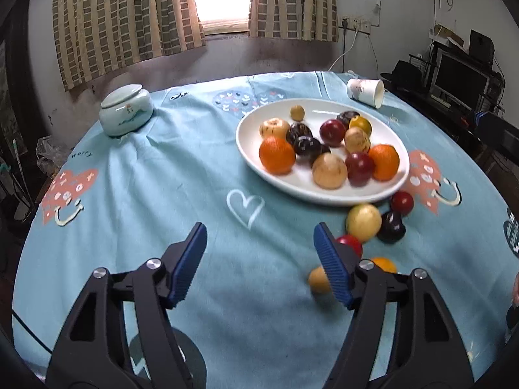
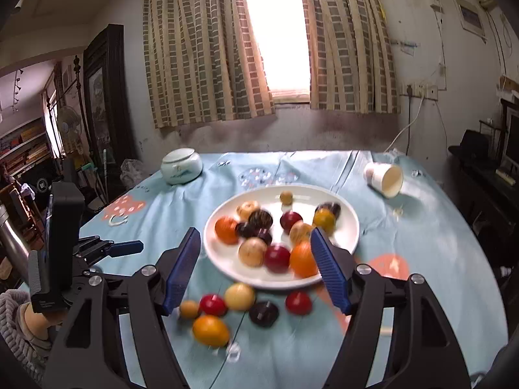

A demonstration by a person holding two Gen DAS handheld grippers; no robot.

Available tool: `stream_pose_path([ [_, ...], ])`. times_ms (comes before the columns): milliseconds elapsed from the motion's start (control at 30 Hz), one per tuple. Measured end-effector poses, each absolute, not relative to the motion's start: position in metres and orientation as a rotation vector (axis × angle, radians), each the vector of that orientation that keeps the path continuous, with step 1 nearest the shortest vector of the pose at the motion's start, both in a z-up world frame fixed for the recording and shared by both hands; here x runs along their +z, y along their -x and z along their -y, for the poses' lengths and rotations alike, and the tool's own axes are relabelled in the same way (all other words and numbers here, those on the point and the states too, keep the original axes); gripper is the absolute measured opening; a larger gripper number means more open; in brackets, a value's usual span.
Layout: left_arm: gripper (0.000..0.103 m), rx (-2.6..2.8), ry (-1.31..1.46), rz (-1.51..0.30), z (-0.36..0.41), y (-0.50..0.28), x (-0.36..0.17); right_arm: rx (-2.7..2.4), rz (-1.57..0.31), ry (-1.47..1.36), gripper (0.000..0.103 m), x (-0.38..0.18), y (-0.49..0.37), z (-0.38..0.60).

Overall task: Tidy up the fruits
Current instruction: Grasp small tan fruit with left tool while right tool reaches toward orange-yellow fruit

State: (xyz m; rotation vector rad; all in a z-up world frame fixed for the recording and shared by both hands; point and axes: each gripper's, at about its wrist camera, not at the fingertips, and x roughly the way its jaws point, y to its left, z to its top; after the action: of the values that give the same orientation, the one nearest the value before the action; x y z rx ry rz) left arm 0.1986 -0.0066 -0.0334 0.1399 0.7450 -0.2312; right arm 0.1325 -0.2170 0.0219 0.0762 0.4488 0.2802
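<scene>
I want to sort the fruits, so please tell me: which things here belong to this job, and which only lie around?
For the job:
- plate with fruit
- loose fruits on the cloth
- both claws, open, empty

Just lying about:
- lidded jar
- tipped paper cup

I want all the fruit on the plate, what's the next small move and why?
Probably bring the open, empty right gripper down over the yellow fruit beside the white plate; several fruits lie loose on the tablecloth there.

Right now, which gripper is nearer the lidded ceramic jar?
Left. The left gripper hangs open on the ceramic jar side of the plate; the right gripper hangs open farther over, before the plate.
</scene>
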Motion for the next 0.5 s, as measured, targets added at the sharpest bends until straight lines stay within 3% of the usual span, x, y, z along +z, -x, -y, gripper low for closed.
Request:
stream_pose_path([
  [500, 0.071, -0.324, -0.210, -0.797, 0.029, -0.183, -0.069, 0.267, -0.555, -0.122, 0.071, -0.016, -0.121, 0.223],
])
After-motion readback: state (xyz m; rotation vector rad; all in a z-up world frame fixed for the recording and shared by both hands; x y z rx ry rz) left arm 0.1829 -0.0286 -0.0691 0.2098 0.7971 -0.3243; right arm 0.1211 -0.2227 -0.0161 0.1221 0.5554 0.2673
